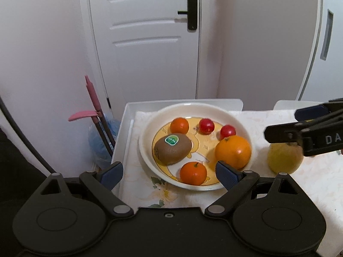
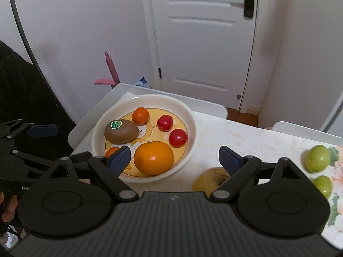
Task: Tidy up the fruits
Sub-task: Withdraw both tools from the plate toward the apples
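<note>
- Black linkage arms and round pivot housings fill the bottom of both wrist views, nearest the lens.
- Left gripper [image 1: 169, 172] has its blue-padded fingers spread wide with nothing between the pads; it hangs over the near rim of the plate [image 1: 150, 126].
- Right gripper [image 2: 174, 158] also stands wide and holds nothing. Its left pad overlaps the plate's near side in the view, and its right pad sits above the yellow apple [image 2: 206, 181].
- On the white plate with a yellow cartoon print lie a kiwi [image 1: 173, 148] with a green sticker, a large orange [image 1: 233, 151], two small tangerines [image 1: 193, 173], and two red cherry tomatoes [image 1: 206, 126].
- One tangerine sits at the near edge of the plate, the other [image 1: 179, 125] at the far side beside the tomatoes.
- The large orange rests against the plate's right inner wall, just beside the second tomato [image 1: 227, 131].
- The yellow apple lies on the tablecloth [image 2: 246, 132] just outside the plate, to its right, partly hidden by the right gripper in both views.
- Two green fruits [image 2: 317, 158] lie farther right on the floral cloth, well apart from the plate, one nearer the camera than the other [image 2: 322, 184].
- A white tray [image 1: 128, 115] borders the table's far left side, under the cloth's edge.
- Behind the table stand a white door [image 1: 150, 42] with a black handle and a pink-handled tool [image 1: 92, 98] leaning by the wall.
- A person's fingers [image 2: 8, 207] show at the lower left of the right wrist view, by the left gripper's body.
</note>
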`<move>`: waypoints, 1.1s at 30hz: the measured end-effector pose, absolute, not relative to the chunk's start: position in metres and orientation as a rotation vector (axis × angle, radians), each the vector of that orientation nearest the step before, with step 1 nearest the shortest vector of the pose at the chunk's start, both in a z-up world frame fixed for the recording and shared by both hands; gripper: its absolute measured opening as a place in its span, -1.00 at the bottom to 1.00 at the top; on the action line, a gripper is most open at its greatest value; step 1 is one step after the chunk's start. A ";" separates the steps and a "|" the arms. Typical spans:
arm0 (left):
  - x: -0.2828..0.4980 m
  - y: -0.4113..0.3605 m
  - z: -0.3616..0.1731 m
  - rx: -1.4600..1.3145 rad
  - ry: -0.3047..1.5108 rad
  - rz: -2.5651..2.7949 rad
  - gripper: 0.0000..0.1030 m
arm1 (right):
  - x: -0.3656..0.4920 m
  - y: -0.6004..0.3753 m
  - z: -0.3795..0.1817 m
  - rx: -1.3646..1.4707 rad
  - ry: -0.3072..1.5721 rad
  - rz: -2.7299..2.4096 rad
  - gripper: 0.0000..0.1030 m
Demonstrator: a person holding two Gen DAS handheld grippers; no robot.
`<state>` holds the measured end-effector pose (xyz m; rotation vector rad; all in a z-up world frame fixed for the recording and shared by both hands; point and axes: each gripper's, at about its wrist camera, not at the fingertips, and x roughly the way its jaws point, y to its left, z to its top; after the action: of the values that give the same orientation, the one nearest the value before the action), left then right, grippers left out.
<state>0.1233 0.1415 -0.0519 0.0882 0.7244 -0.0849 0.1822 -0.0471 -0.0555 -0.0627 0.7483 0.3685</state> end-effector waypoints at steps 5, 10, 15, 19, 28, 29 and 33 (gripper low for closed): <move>0.104 0.125 -0.033 0.080 0.677 -0.053 0.97 | 0.161 -0.075 -0.043 -0.047 0.725 0.350 1.00; 0.084 0.098 -0.019 0.073 0.636 -0.026 1.00 | 0.142 -0.108 -0.037 -0.047 0.705 0.340 1.00; 0.072 0.069 -0.011 0.055 0.624 -0.018 1.00 | 0.133 -0.146 -0.033 -0.035 0.710 0.341 1.00; 0.066 0.045 -0.008 0.053 0.615 -0.012 1.00 | 0.130 -0.182 -0.033 -0.013 0.715 0.322 1.00; 0.069 -0.010 -0.018 0.059 0.609 0.006 1.00 | 0.137 -0.254 -0.051 -0.030 0.723 0.287 1.00; 0.071 -0.017 -0.021 0.061 0.611 0.006 1.00 | 0.139 -0.261 -0.055 -0.032 0.726 0.284 1.00; 0.081 -0.039 -0.036 0.070 0.620 0.012 1.00 | 0.150 -0.285 -0.072 -0.050 0.736 0.290 1.00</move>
<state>0.0807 -0.0387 -0.0365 0.0700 0.6203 0.0122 0.1495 -0.2853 -0.0717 -0.0497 0.7362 0.2905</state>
